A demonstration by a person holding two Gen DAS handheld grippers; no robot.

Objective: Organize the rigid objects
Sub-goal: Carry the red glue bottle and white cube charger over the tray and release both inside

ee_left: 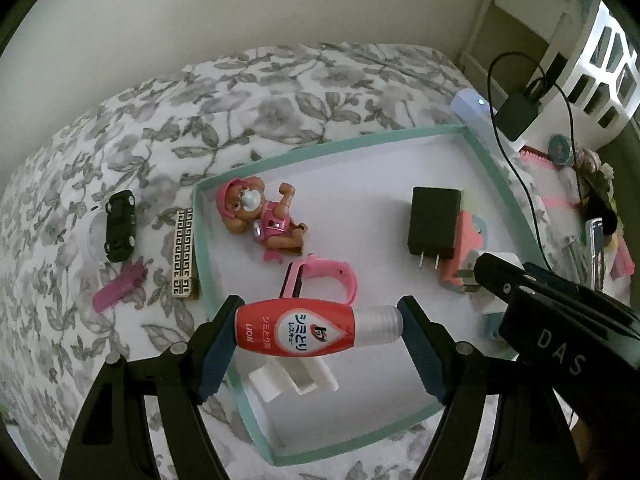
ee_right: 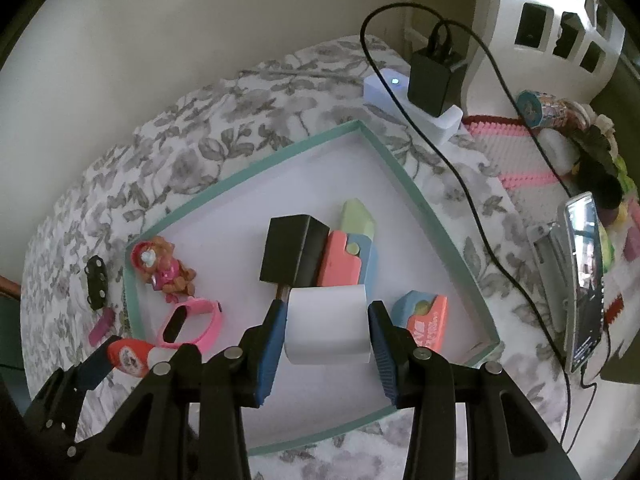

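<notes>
Left wrist: tongs (ee_left: 320, 330) clamping bottle (ee_left: 316, 328)

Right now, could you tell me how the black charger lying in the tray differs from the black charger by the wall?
The black charger in the tray lies loose with bare prongs and no cable; the black charger by the wall stands upright, plugged into a white power strip, with a black cable attached. The first sits inside the teal-rimmed tray; the second outside it. Both are black, boxy adapters.

Landmark: teal-rimmed tray (ee_left: 204, 248). Red bottle (ee_left: 298, 328) with clear cap, lying crosswise above its near-left rim. White block (ee_right: 326, 322) over tray middle. Inside: pup figure (ee_left: 256, 212) far-left, pink wristband (ee_left: 320, 280), black charger (ee_left: 434, 224). Outside left: black toy car (ee_left: 119, 226).
</notes>
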